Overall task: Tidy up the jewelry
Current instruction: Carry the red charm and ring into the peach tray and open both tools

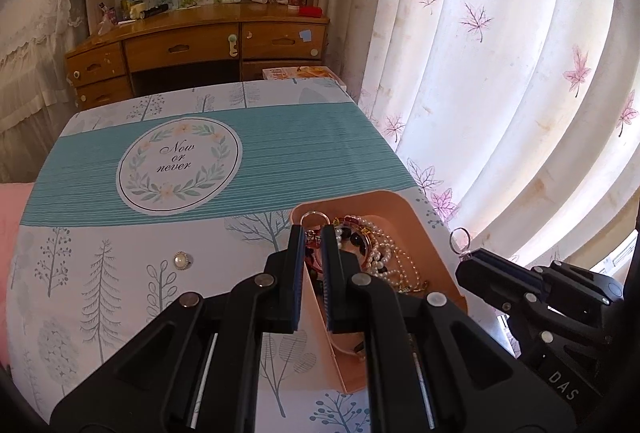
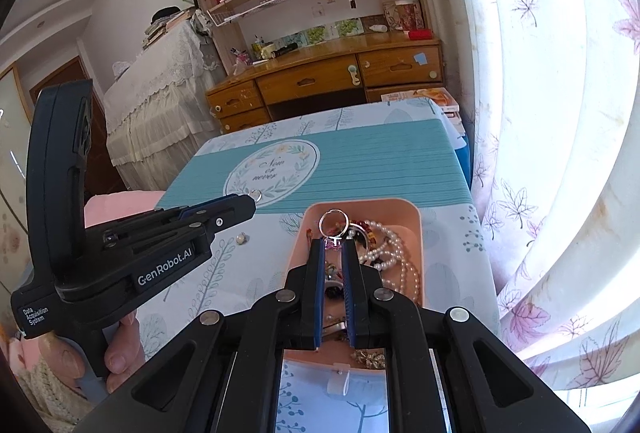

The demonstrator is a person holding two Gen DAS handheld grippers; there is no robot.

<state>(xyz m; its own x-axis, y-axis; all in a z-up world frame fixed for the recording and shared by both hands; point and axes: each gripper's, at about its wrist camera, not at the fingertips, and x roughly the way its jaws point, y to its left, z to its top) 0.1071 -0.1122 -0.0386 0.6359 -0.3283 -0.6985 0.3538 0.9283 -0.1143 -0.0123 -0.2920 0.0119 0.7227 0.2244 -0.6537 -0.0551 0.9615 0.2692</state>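
A pink tray (image 1: 404,209) (image 2: 408,211) on the patterned tablecloth holds pearl necklaces (image 1: 384,249) (image 2: 394,253) and dark beads. My left gripper (image 1: 312,229) (image 2: 253,197) is shut on a thin silver ring (image 1: 314,217) (image 2: 255,196), held over the tray's left wall. My right gripper (image 2: 334,241) (image 1: 464,255) is shut on a silver ring with a pink stone (image 2: 334,224) (image 1: 459,239), held above the tray. A round pearl brooch (image 1: 183,260) (image 2: 241,239) lies on the cloth left of the tray.
The tablecloth (image 1: 160,161) has a teal band and a round "Now or never" print. A floral curtain (image 1: 500,93) hangs close on the right. A wooden desk (image 1: 200,41) and bookshelves stand behind the table. A book (image 1: 300,73) lies past the far edge.
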